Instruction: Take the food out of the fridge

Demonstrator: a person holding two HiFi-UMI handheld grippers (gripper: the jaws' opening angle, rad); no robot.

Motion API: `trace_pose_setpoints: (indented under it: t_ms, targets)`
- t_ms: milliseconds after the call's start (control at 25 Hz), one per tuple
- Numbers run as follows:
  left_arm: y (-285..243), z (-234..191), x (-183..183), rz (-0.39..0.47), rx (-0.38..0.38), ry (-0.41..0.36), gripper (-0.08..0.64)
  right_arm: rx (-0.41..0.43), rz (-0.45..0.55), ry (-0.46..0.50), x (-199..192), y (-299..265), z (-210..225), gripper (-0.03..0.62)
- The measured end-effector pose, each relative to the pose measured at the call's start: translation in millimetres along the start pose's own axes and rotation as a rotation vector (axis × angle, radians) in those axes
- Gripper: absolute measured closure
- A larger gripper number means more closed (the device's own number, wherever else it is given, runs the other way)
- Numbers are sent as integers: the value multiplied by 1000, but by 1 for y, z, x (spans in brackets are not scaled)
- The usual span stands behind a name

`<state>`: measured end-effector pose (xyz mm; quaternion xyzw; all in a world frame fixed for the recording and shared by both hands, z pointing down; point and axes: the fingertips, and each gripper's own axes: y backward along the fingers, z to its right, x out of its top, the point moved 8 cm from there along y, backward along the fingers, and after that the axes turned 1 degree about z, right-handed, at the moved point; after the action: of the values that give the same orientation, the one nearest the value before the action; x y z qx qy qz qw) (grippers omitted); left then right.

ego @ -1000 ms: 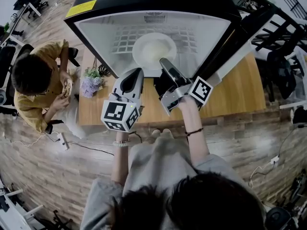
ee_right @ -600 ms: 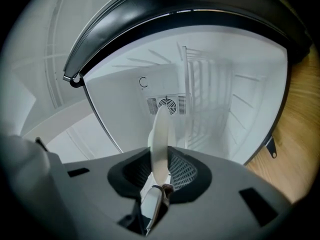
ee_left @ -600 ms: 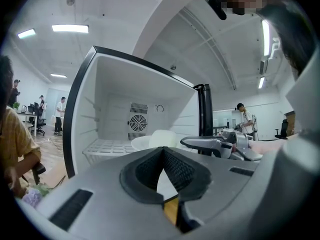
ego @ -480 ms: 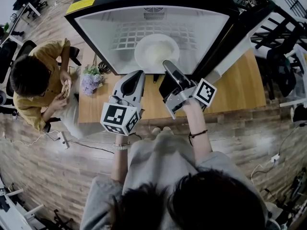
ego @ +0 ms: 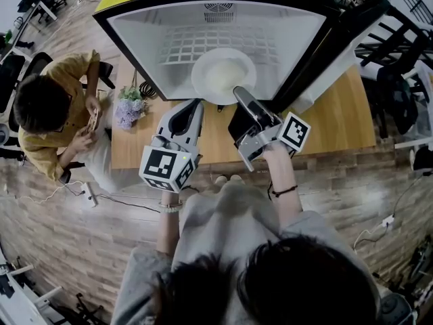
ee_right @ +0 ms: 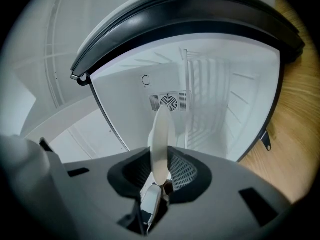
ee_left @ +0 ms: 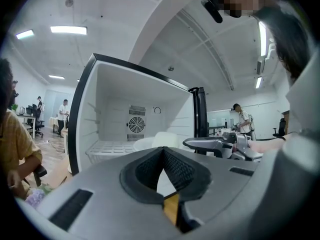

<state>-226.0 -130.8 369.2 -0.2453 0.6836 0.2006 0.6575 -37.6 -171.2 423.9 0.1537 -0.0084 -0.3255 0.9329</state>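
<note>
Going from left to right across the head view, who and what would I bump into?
seated person in a yellow shirt → purple flowers → left gripper → right gripper

Your right gripper draws the white plate outward; its rim now overhangs the front edge of the fridge.

Wooden table: open black fridge standing on it, lilac flower bunch beside fridge. Inside, white wire shelf; white plate at its front edge.
</note>
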Motion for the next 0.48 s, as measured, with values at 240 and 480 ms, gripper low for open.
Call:
trace_pose_setpoints:
  t_ms: [240,480]
  targets:
    - [5,0,2,1,0,-2,552,-5,-10,-6,-5,16,0,511]
    - [8,-1,0,3,-1,4,552,-4,-6,-7,-4,19,1,511]
